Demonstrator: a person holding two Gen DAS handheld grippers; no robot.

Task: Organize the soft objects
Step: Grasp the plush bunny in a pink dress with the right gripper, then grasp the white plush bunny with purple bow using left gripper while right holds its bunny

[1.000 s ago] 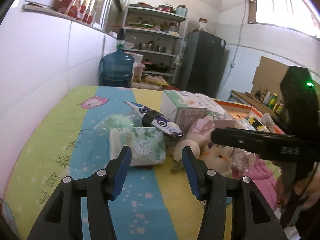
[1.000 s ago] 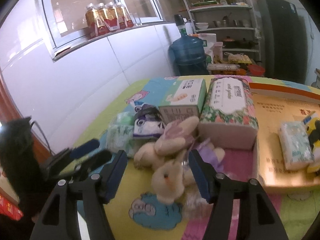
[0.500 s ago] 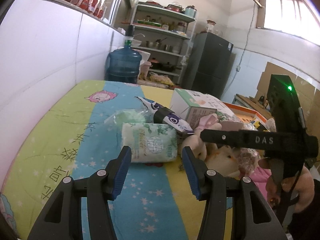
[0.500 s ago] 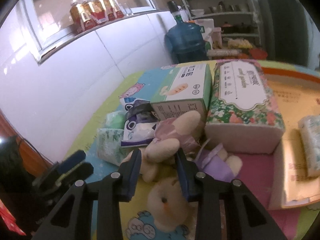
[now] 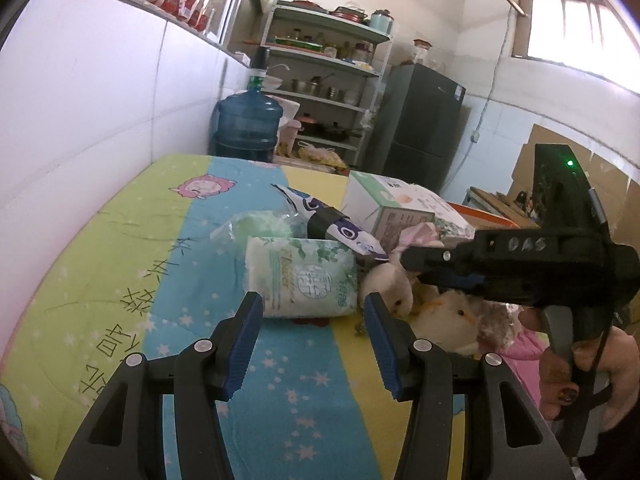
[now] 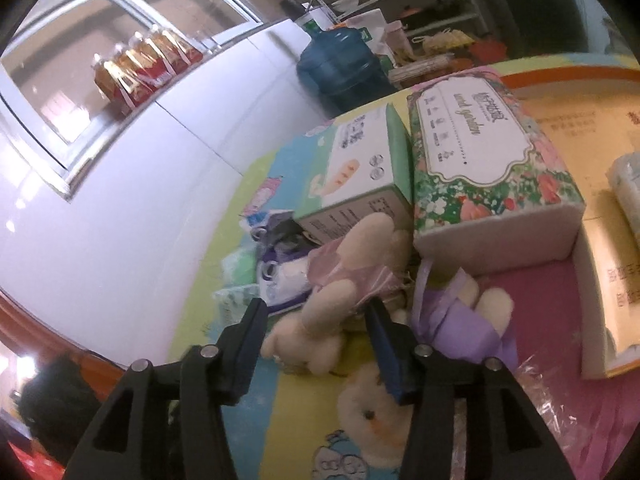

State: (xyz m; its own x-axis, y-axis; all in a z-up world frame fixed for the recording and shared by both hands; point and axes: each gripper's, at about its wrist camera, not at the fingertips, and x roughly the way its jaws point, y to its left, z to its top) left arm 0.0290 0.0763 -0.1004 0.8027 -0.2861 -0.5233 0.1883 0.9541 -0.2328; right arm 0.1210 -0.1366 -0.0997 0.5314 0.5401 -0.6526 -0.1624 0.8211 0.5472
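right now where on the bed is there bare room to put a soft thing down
Bare sheet lies between the white wall and the green tissue pack, and on the blue starred strip in front of the left gripper. It is crowded to the right: plush toys, the floral tissue box and the right gripper.

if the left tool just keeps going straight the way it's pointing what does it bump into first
Most likely the green and white tissue pack. It lies on the blanket right ahead of the open left tool, roughly centred between its two fingers. The gap to it is hard to judge through the fisheye, but nothing else shows in between.
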